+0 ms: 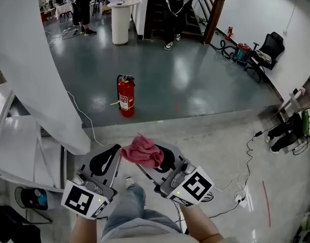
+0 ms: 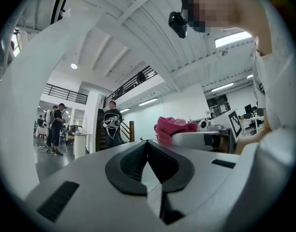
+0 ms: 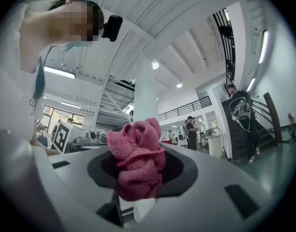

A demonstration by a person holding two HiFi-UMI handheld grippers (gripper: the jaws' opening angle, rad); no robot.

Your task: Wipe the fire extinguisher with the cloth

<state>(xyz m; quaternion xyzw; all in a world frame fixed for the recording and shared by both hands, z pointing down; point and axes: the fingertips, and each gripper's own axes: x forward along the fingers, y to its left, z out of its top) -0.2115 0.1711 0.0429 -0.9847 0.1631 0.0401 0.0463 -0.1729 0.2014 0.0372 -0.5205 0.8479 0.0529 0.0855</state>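
Note:
A red fire extinguisher (image 1: 126, 96) stands upright on the dark green floor, well ahead of both grippers. My right gripper (image 1: 153, 161) is shut on a bunched pink cloth (image 1: 142, 151), which bulges out between its jaws in the right gripper view, cloth (image 3: 137, 164). My left gripper (image 1: 110, 159) is held beside it at the left, jaws shut with nothing between them (image 2: 147, 170). In the left gripper view the pink cloth (image 2: 170, 127) shows to the right above the other gripper's body. Both grippers point up and forward, held low near the person's legs.
A big white slanted column (image 1: 36, 70) rises at the left, with a cable on the floor beside it. People stand far back near a white round pedestal (image 1: 120, 20) and a staircase (image 1: 205, 14). Cables and a power strip (image 1: 240, 196) lie at the right.

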